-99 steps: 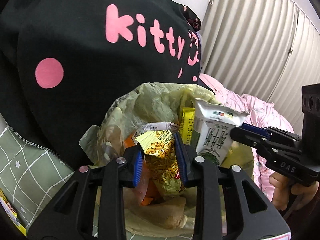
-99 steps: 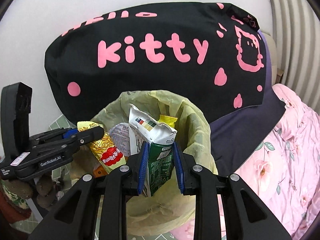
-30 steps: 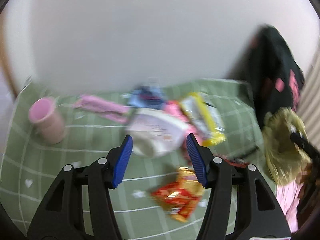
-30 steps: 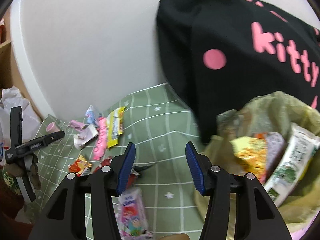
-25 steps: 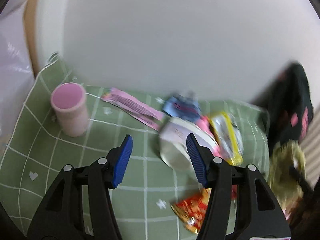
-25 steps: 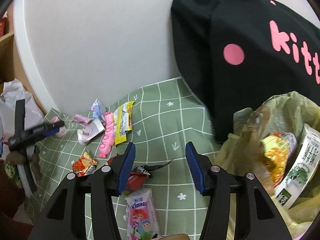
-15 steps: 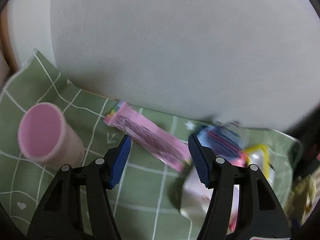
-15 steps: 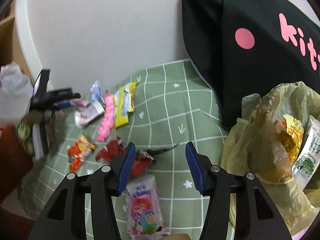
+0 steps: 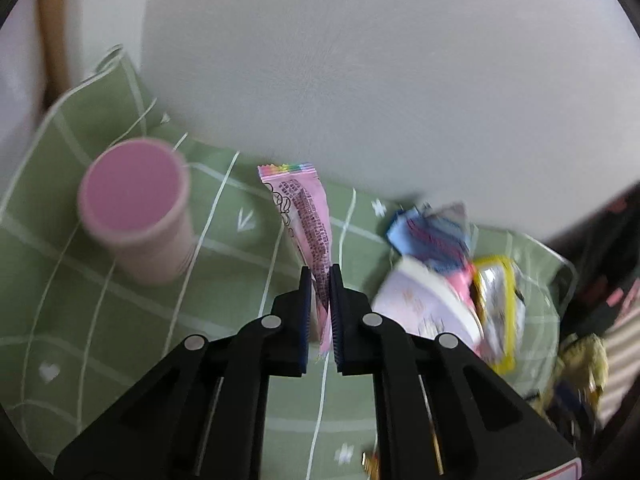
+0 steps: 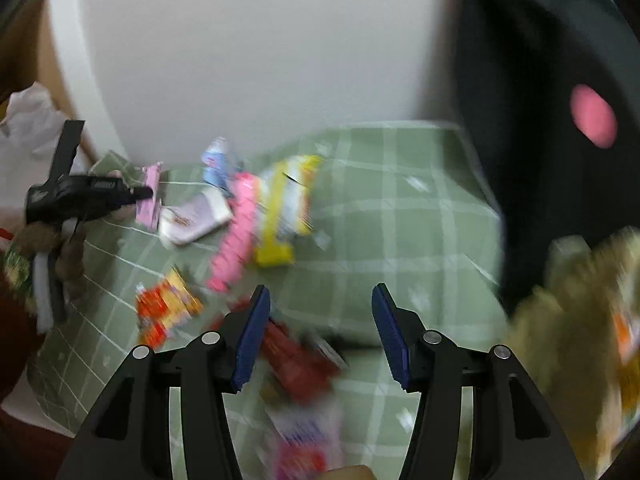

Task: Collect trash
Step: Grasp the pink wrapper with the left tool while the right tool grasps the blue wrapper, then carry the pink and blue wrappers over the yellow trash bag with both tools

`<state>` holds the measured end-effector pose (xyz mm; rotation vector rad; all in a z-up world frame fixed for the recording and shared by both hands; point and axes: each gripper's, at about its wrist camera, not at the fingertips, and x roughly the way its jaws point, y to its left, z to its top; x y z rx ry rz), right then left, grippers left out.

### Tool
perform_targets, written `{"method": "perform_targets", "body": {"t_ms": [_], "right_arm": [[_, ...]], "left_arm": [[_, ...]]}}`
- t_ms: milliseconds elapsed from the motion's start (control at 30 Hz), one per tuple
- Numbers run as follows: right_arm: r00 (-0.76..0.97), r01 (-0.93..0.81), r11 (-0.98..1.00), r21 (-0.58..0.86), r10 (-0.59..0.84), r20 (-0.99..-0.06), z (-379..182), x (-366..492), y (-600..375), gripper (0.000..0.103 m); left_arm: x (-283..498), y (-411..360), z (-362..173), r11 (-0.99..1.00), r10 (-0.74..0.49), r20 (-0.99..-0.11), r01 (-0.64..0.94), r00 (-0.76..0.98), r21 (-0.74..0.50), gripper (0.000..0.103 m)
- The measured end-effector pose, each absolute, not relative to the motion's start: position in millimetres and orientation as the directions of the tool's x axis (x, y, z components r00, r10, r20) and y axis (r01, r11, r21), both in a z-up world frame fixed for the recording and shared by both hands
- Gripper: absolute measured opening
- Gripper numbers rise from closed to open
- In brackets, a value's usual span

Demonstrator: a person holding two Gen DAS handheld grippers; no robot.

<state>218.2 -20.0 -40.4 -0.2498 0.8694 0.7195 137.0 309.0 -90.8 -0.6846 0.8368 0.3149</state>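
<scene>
**Left claw just clamped the pink wrapper, right one's empty for now**

Starting far left: the pink cup point(image 9: 134, 210) stands upright on the green checked cloth point(image 9: 80, 300), untouched, just beside the action; half a second back the left claw point(image 9: 319, 280) was spread wide over the pink wrapper point(image 9: 306, 216), now its blue pads are pinched tight on the wrapper's near end, with the rainbow-edged far end sticking up toward the wall; so that's a new grab, and I'd say the piece is ready to lift and carry off to the bag.

Moving right, the rest of the litter sits in a loose heap on the cloth: a blue packet point(image 9: 430, 232), a white-lilac pouch point(image 9: 424, 308), a yellow-edged packet point(image 10: 286, 208), a long pink strip point(image 10: 236, 232); an orange-red wrapper point(image 10: 164, 312) lies nearer the camera; all of it is waiting to be collected.

The right claw point(image 10: 320, 330) has swung away from the bag and dipped toward the cloth; jaws spread wide, nothing between them; a dark red wrapper point(image 10: 296, 360) lies just under its left finger, probably the next pick, though it's blurry.

Far right, the yellowish trash bag point(image 10: 576, 304) sits by the black cushion point(image 10: 540, 100), already holding a few things; plenty left to go.
</scene>
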Motion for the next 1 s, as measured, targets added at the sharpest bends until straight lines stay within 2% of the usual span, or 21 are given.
{"method": "perform_targets", "body": {"t_ms": [167,300,367,467,533,667,733,833,1000], "right_arm": [[0.389,-0.747,0.659,0.085,0.537,-0.749,-39,237,48,0.050],[0.344,-0.779,0.620,0.093,0.547,-0.763,-46,255,104,0.050],[0.315,-0.795,0.597,0.108,0.559,-0.767,-51,263,128,0.050],[0.297,-0.802,0.586,0.117,0.561,-0.773,-57,272,155,0.050],[0.311,-0.798,0.597,0.080,0.522,-0.794,-64,279,172,0.042],[0.308,-0.791,0.610,0.052,0.470,-0.827,-72,290,183,0.014],[0.308,-0.779,0.623,0.069,0.478,-0.823,-70,293,175,0.009],[0.317,-0.767,0.635,0.089,0.496,-0.809,-59,292,155,0.007],[0.379,-0.738,0.670,0.075,0.504,-0.776,-34,283,118,0.006]], "left_arm": [[103,292,-85,0.785,-0.123,-0.777,-0.419,0.618,-0.457,0.009],[84,283,-91,0.827,-0.084,-0.804,-0.409,0.589,-0.386,0.013],[76,283,-96,0.821,-0.077,-0.807,-0.423,0.585,-0.385,0.024],[69,286,-98,0.807,-0.078,-0.799,-0.433,0.596,-0.402,0.033],[66,287,-99,0.805,-0.071,-0.796,-0.437,0.601,-0.401,0.036],[66,289,-98,0.812,-0.066,-0.793,-0.429,0.606,-0.396,0.040],[69,288,-97,0.814,-0.073,-0.789,-0.421,0.610,-0.400,0.042],[75,288,-95,0.816,-0.079,-0.780,-0.409,0.621,-0.409,0.047],[93,295,-89,0.817,-0.092,-0.765,-0.391,0.637,-0.423,0.047]]}}
